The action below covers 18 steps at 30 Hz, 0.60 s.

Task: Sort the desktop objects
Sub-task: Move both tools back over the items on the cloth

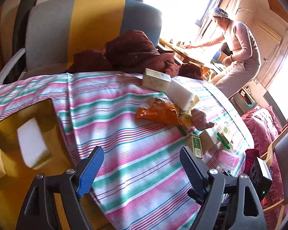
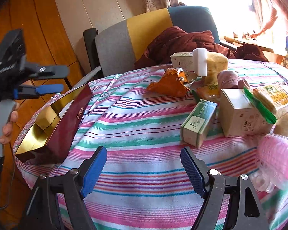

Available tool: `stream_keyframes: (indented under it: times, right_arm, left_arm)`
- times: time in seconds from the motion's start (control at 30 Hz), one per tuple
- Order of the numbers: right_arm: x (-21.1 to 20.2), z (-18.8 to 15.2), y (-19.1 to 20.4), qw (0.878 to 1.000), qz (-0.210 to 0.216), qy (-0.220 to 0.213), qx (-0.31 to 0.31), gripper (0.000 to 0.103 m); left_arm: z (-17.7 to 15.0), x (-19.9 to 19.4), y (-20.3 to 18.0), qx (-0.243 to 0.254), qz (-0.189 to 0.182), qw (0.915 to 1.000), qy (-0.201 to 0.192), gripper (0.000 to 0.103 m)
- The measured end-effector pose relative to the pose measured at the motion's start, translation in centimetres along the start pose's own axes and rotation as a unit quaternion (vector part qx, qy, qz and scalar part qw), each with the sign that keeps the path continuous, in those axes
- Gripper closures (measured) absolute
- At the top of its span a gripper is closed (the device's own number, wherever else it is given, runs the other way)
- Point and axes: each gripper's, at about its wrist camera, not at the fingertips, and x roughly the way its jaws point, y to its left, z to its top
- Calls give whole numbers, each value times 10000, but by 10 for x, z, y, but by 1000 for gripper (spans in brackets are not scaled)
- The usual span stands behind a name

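Note:
A dark red box [image 2: 67,122] with a gold lining [image 1: 7,126] stands at the left edge of the striped tablecloth [image 2: 136,118]; a white block [image 1: 33,143] lies inside it. My left gripper [image 1: 142,164] hovers open and empty just right of the box, and shows above the box in the right wrist view [image 2: 64,78]. The right gripper [image 2: 144,164] is open over bare cloth near the front edge. Beyond it lie a green carton [image 2: 198,122], a beige box [image 2: 240,113], an orange snack bag [image 2: 169,84] and an upright white block [image 2: 200,63].
A grey, yellow and blue chair [image 2: 149,28] with a maroon coat [image 2: 178,40] stands behind the table. Pink plastic packaging [image 2: 278,157] lies at the right. A person [image 1: 240,44] leans over a wooden desk by the window. A hand [image 2: 8,122] holds the left gripper.

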Motion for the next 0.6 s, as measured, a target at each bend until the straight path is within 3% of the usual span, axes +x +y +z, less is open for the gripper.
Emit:
stream_keyframes:
  times: [0.3,0.6]
  right_arm:
    - [1,-14,-8,9994,-154,-186,-231,23]
    - [-1,-17,-28,9994,-61,-324,56,22]
  left_arm:
    - [26,49,-63,343,-131,9990,273,20]
    - [34,86,-87,640,-67,9966,505,20]
